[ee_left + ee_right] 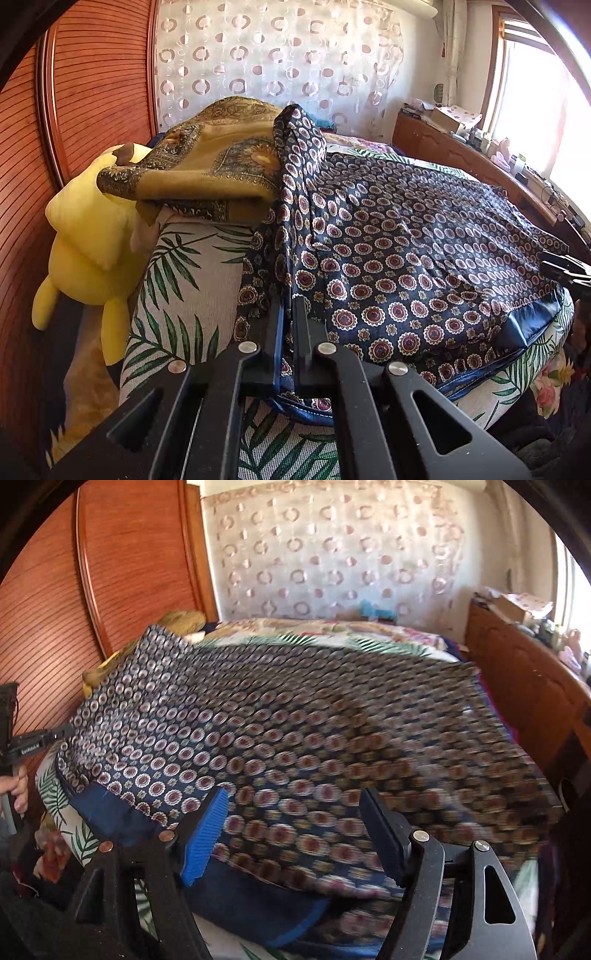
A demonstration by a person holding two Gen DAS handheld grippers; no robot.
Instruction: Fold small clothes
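A mustard scarf (207, 166) and yellow plush toy (88, 236) crowd the bed's (192, 273) left edge. Your left gripper (289, 314) pinches the navy patterned cloth (406, 258) spread across it; your right gripper's (295, 834) fingers stand spread above the cloth, holding nothing.

Yellow plush toy (88, 236), wooden wardrobe (92, 85), circle-patterned curtain (280, 55)

Navy cloth (399, 251) with red-and-cream medallions, mustard paisley scarf (207, 162), yellow plush toy (85, 240), white bedspread (192, 266) with green palm leaves
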